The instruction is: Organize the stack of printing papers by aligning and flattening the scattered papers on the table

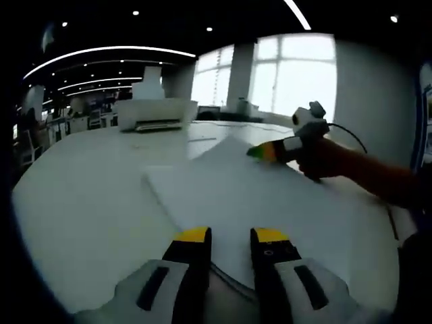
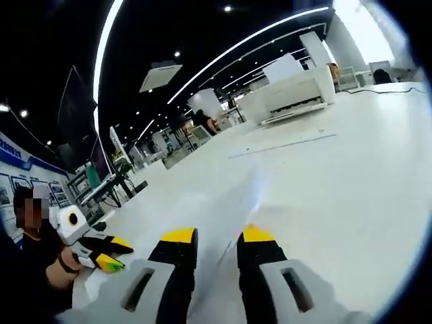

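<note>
Papers (image 1: 270, 196) are lying in a loose white stack on the table (image 1: 81, 182), just ahead of the left gripper (image 1: 231, 236), with one corner pointing far toward the printer (image 1: 156, 113). The left gripper's jaws are standing a little apart, nothing visibly between them, its tips resting at the near edge of the stack. The right gripper (image 1: 262, 152) is sitting at the far right edge of the sheets, a hand (image 1: 322, 156) wrapped round it; in its own view the right gripper (image 2: 217, 236) is straddling a raised paper edge (image 2: 250, 192), jaws slightly spread, and whether they are pinching it is hard to tell. These sheets are looking light, thin and floppy, slippery over one another and easily creased. Best bet is likely squeezing the stack from opposite edges, nudging the sides square, then pressing down flat.
</note>
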`<action>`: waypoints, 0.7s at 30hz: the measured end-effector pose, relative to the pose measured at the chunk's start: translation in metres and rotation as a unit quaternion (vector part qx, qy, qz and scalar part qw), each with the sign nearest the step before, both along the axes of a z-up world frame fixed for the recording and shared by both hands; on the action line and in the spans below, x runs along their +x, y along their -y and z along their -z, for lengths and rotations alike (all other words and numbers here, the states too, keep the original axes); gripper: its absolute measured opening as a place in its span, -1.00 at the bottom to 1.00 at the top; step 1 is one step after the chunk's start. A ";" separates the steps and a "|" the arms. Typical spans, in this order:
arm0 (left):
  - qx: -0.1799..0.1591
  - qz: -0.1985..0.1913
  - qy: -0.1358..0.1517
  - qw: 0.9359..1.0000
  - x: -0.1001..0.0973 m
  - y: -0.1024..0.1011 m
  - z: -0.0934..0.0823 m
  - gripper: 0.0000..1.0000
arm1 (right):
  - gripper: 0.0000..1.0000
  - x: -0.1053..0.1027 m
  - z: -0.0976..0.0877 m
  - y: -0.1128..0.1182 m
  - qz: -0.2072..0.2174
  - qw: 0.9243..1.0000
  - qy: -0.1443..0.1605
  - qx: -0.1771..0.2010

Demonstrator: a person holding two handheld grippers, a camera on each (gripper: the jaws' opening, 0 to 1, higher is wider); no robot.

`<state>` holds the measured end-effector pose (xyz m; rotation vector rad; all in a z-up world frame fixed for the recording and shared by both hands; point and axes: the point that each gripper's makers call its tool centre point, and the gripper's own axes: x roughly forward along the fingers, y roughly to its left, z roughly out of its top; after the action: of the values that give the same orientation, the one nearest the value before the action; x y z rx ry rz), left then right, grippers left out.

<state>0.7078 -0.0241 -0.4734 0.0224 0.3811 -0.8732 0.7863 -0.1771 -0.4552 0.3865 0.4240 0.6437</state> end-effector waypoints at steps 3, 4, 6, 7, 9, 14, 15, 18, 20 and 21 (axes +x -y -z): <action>0.002 0.000 0.003 1.000 -0.002 0.001 0.000 -0.46 | -0.40 0.002 -0.004 0.009 0.024 1.000 0.009 0.008; 0.003 0.000 0.003 1.000 -0.002 0.001 0.000 -0.46 | -0.31 0.001 -0.005 0.010 0.028 1.000 0.012 0.009; 0.004 -0.001 0.004 1.000 -0.002 0.001 0.000 -0.46 | -0.23 -0.001 -0.006 0.012 0.033 0.999 0.017 0.004; 0.004 -0.001 0.004 1.000 -0.002 0.001 0.000 -0.46 | -0.19 -0.002 -0.006 0.012 0.037 0.999 0.022 0.000; 0.004 -0.001 0.005 1.000 -0.001 0.001 0.000 -0.46 | -0.14 -0.004 -0.006 0.011 0.037 0.999 0.026 -0.008; 0.004 -0.001 0.005 1.000 0.001 0.000 0.001 -0.46 | 0.15 -0.010 -0.006 0.008 0.034 0.999 0.029 -0.021; 0.004 -0.001 0.005 1.000 0.001 0.000 0.001 -0.46 | 0.21 -0.011 -0.006 0.007 0.033 0.999 0.030 -0.023; 0.004 -0.002 0.005 1.000 0.002 0.000 0.001 -0.46 | 0.36 -0.017 -0.006 0.006 0.031 0.999 0.032 -0.028; 0.003 -0.002 0.005 1.000 0.002 0.000 0.001 -0.46 | 0.47 -0.021 -0.005 0.005 0.029 0.999 0.032 -0.031; 0.003 -0.002 0.005 1.000 0.002 0.000 0.001 -0.46 | 0.51 -0.022 -0.005 0.005 0.029 0.999 0.033 -0.032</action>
<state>0.7097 -0.0239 -0.4748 0.0309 0.3750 -0.8686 0.7640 -0.1821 -0.4506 0.3144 0.3691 0.5825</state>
